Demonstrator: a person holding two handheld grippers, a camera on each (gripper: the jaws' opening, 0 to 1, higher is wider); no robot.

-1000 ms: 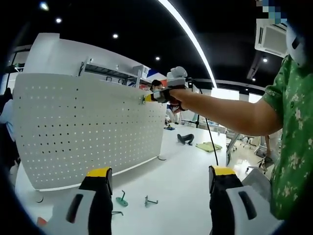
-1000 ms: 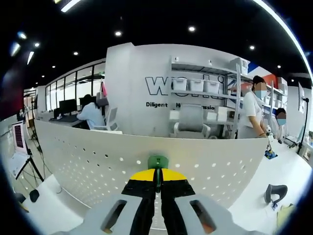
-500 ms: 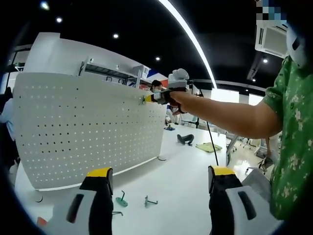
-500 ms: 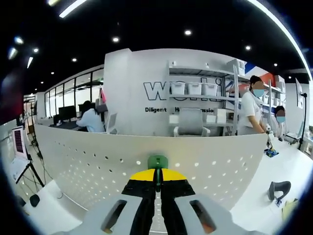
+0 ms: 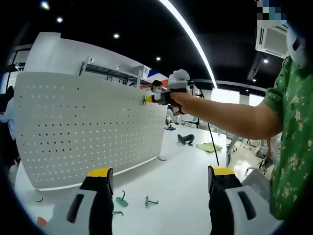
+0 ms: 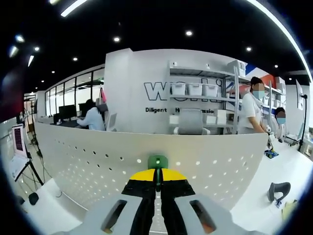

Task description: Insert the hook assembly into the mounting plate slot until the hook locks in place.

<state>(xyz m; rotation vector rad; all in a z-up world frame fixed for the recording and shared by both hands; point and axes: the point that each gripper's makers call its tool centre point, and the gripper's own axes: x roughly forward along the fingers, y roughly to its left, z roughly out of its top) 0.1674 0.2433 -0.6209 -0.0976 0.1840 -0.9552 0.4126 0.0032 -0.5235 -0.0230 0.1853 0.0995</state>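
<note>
The white pegboard mounting plate (image 5: 88, 127) stands upright on the white table. In the left gripper view, my right gripper (image 5: 149, 98) is held by a person's arm against the plate's upper right edge. In the right gripper view, my right gripper (image 6: 157, 172) is shut on the green hook (image 6: 157, 161), whose head touches the pegboard (image 6: 88, 161) close to its top edge. My left gripper (image 5: 160, 175) hangs open over the table with nothing between its jaws. Whether the hook sits in a hole is hidden by the jaws.
Loose hooks lie on the table under the left gripper: a green one (image 5: 121, 199) and a grey one (image 5: 150, 200). A black object (image 6: 277, 190) lies on the table to the right. People sit and stand behind the board. The person's green sleeve (image 5: 293, 122) is at the right.
My right gripper has crept slightly up along the plate's top edge with the hook still in it. The left gripper has stayed still.
</note>
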